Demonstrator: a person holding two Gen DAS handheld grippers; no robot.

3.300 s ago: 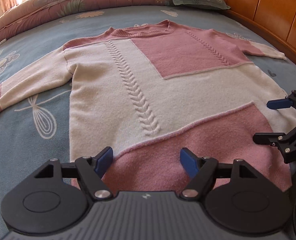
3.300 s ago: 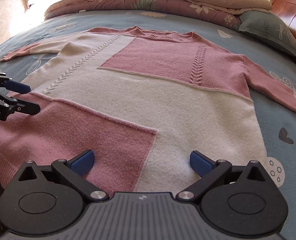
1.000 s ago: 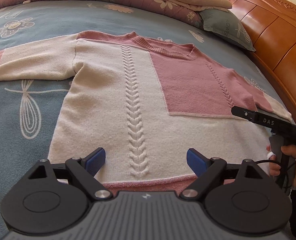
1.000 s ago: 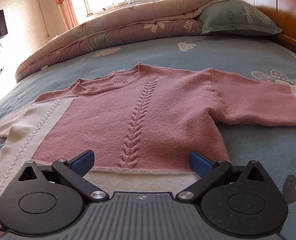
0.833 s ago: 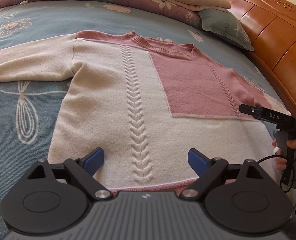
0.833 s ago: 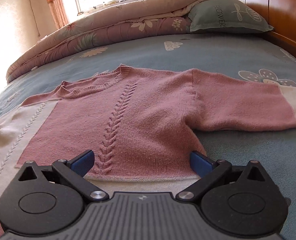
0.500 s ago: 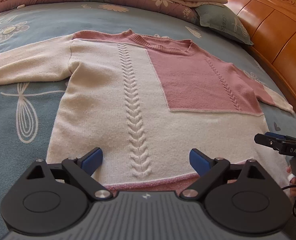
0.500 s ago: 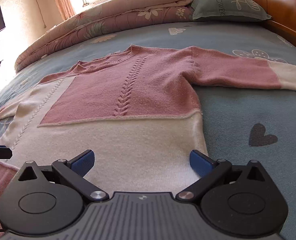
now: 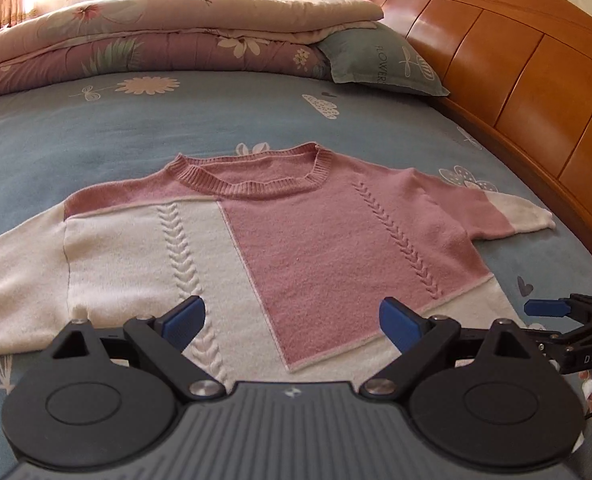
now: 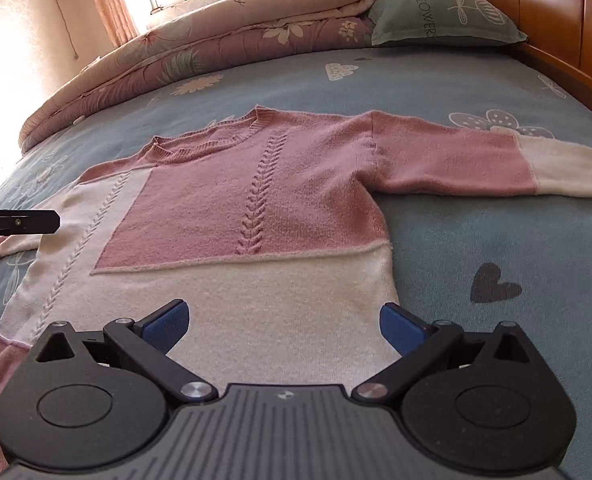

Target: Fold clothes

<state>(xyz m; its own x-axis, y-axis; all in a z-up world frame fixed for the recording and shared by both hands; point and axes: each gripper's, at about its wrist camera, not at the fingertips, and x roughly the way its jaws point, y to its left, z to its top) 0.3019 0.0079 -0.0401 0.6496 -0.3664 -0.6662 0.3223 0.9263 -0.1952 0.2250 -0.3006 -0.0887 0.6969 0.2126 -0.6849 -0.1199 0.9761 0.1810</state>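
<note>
- Looking along the left wrist view, the left gripper hovers with its blue pads spread wide and nothing between them, low over the body of the sweater.
- The sweater lies flat, front up, on the blue printed bedsheet, collar toward the folded quilt and pillow, headboard on the right.
- It is soft knit in pink and cream blocks, with raised cable braids and a ribbed neck.
- At the right edge the right gripper shows side-on, a person's fingers under it; its opening cannot be read from here.
- In the right wrist view, the right gripper is also spread and empty, above the cream band near the garment's right side.
- The right sleeve stretches outward, pink with a cream cuff.
- Folding looks not yet begun: both sleeves lie out and no edge is turned.
- A likely next move is pinching a sleeve or side edge and carrying it inward; loose knit may sag and stretch when lifted.
</note>
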